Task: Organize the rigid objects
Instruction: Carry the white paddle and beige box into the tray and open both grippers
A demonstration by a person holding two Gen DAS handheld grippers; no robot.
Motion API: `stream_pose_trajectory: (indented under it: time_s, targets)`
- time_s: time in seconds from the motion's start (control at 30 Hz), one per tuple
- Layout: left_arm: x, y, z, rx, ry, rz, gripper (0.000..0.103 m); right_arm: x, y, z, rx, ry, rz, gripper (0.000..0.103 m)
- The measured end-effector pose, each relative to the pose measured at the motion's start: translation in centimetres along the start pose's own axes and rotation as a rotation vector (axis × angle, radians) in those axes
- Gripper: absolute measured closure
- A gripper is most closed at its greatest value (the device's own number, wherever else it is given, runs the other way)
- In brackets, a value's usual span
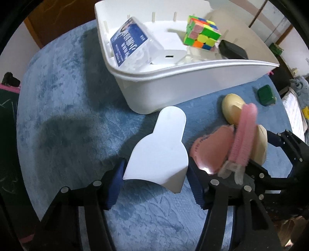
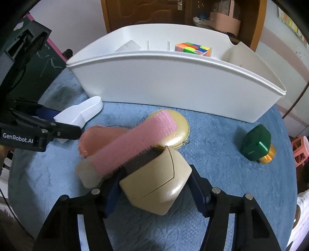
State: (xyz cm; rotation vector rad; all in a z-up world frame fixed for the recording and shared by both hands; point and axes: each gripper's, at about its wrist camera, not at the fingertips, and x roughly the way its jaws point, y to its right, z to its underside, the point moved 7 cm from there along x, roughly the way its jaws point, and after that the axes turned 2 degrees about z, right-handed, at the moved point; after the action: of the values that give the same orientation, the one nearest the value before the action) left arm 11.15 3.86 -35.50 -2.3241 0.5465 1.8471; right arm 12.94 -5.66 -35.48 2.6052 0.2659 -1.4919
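My left gripper (image 1: 155, 183) is shut on a white plastic scoop (image 1: 160, 150), held just above the blue cloth in front of the white bin (image 1: 193, 77). The scoop also shows in the right wrist view (image 2: 81, 114). My right gripper (image 2: 154, 187) is shut on a beige faceted box (image 2: 154, 183). A pink hair roller clip (image 2: 133, 142) leans across that box, over a pink heart-shaped case (image 2: 92, 139) and a round cream compact (image 2: 175, 133). The bin holds a Rubik's cube (image 1: 200, 32), a clear box with a blue label (image 1: 131, 42) and a black item (image 1: 233, 50).
A green box with a gold base (image 2: 256, 142) sits on the blue cloth (image 2: 212, 164) at the right, also in the left wrist view (image 1: 267, 94). A wooden door (image 2: 146, 11) stands behind the bin. A dark board (image 2: 38, 63) is at the left.
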Motion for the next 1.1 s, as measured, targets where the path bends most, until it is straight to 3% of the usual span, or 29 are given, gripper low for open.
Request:
stream_pose_trajectory:
  time_s: [0.3,0.7,0.93,1.1]
  targets:
    - [-5.2,3.3,0.4,0.089,0.077,0.056,0.038,-5.8,0.0,0.8,0.049,0.071,0.003,0.038]
    - [-17.8,3.8,-9.3,0.155,0.383,0.173,0.038,-16.4,1.0,-6.6,0.094,0.268,0.081,0.038]
    - [-20.0,3.0,-14.4,0.143,0.48,0.121,0.038,-19.5,2.0,-12.0,0.108,0.306,0.137,0.038]
    - [-18.4,1.6,-17.2,0.07,0.464,0.043,0.038,-18.3,3.9,-15.2,0.121,0.292,0.139,0.038]
